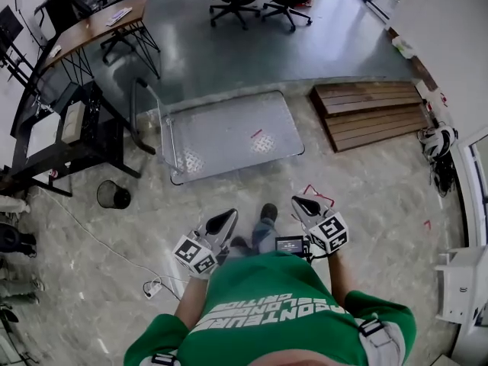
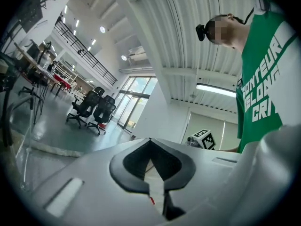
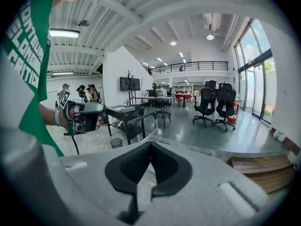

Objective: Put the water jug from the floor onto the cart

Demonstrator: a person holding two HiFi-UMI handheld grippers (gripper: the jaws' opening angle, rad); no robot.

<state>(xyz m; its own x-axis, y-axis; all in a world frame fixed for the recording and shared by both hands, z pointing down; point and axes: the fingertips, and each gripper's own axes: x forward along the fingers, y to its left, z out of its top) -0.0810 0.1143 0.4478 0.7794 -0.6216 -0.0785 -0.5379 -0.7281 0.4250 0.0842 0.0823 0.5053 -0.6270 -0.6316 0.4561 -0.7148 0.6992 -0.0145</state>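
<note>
Both pairs of jaws are pressed together with nothing between them as we hold our left hand-held gripper [image 1: 226, 218] and right hand-held gripper [image 1: 303, 204] facing the cart [image 1: 229, 139].

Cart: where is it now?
Head view, upper centre: the cart stands between the black desk at left and the wooden boards at right.
</note>
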